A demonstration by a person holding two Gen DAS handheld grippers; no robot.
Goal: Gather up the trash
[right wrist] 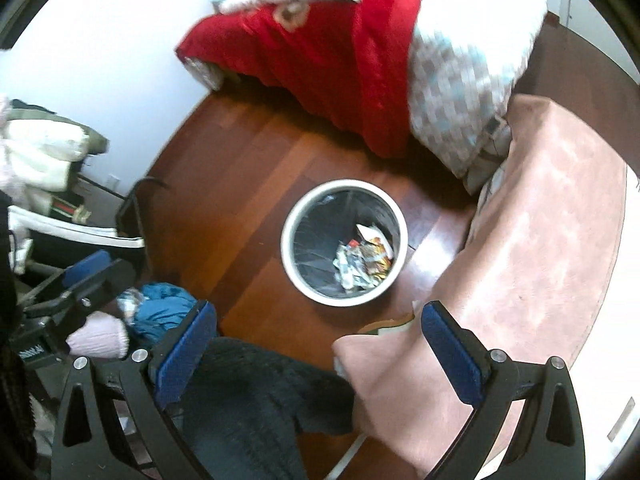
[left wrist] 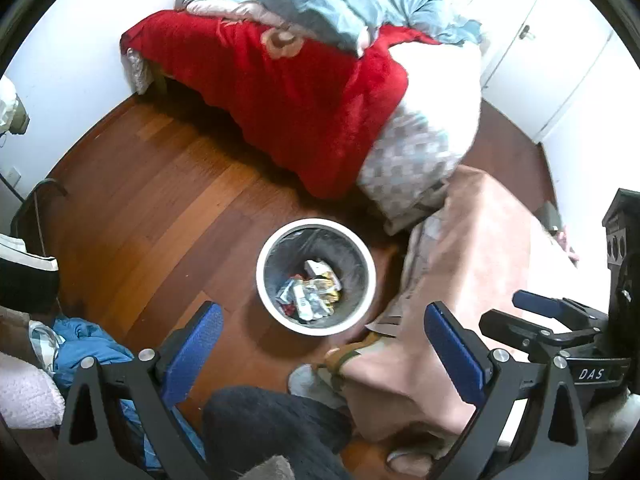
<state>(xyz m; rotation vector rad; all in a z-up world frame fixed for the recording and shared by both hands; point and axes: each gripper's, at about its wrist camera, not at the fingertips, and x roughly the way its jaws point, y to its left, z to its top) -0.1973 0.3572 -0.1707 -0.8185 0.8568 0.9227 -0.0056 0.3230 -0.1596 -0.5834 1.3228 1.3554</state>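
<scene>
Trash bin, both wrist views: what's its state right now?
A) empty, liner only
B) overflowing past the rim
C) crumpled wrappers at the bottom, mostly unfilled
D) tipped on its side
C: the white trash bin stands upright on the wooden floor, and a small heap of crumpled wrappers lies at the bottom of its dark liner, well below the rim.

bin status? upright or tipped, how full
Upright on the wood floor, its round rim facing up. The trash bin is partly filled: crumpled wrappers cover the bottom, liner walls bare above them.
</scene>
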